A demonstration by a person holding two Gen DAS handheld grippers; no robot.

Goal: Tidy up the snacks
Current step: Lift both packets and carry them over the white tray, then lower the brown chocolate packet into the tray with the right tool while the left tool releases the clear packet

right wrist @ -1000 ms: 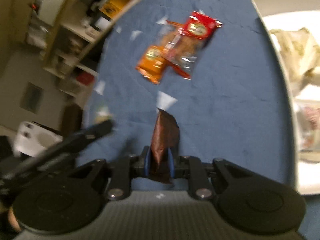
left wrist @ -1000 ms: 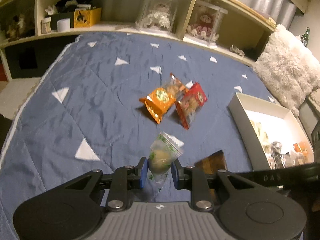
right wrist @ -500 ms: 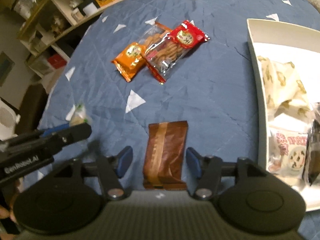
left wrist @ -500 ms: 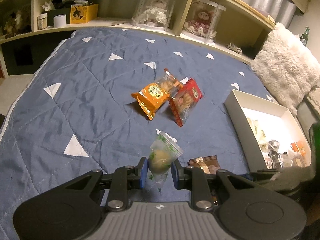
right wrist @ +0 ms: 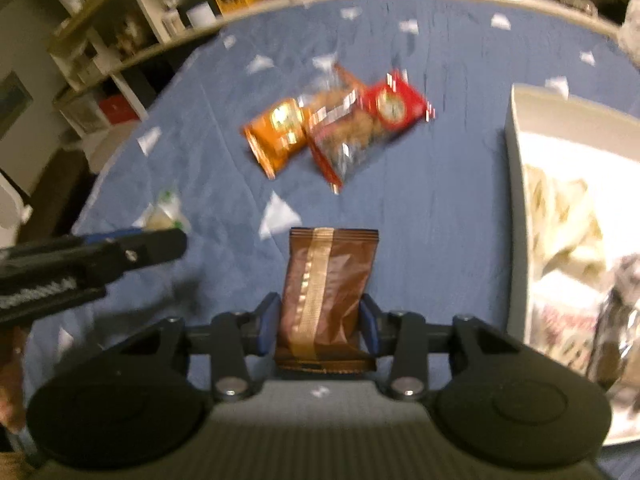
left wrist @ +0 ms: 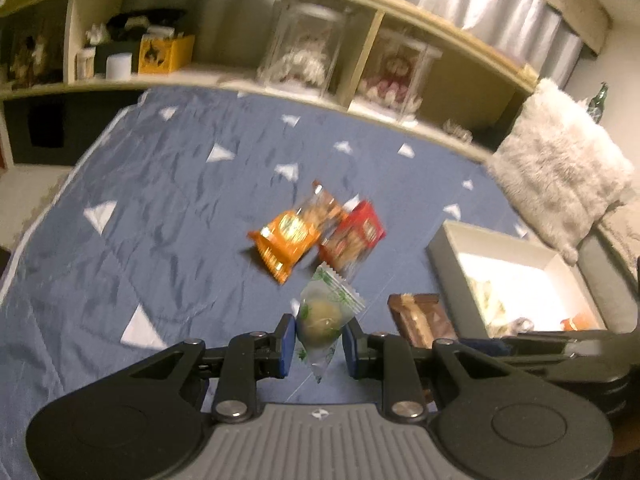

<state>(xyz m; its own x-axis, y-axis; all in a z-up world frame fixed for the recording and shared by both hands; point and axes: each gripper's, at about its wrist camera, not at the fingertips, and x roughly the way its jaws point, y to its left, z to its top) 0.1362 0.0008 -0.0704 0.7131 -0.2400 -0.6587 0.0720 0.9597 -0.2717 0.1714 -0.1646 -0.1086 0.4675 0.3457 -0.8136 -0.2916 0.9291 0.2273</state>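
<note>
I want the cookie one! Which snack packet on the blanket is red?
The red packet, lying farthest right of the loose pair, overlapping the orange packet beside it. The brown packet sits between the right gripper's jaws.

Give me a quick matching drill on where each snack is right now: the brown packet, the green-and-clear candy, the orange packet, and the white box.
Things:
1. brown packet
2. green-and-clear candy
3. orange packet
4. white box

Places:
A. lying loose on the blue quilt beside the red packet
B. between the right gripper fingers
C. at the quilt's edge, already holding snacks
D. clamped in the left gripper

Pairs: 1-B, 2-D, 3-A, 4-C
</note>
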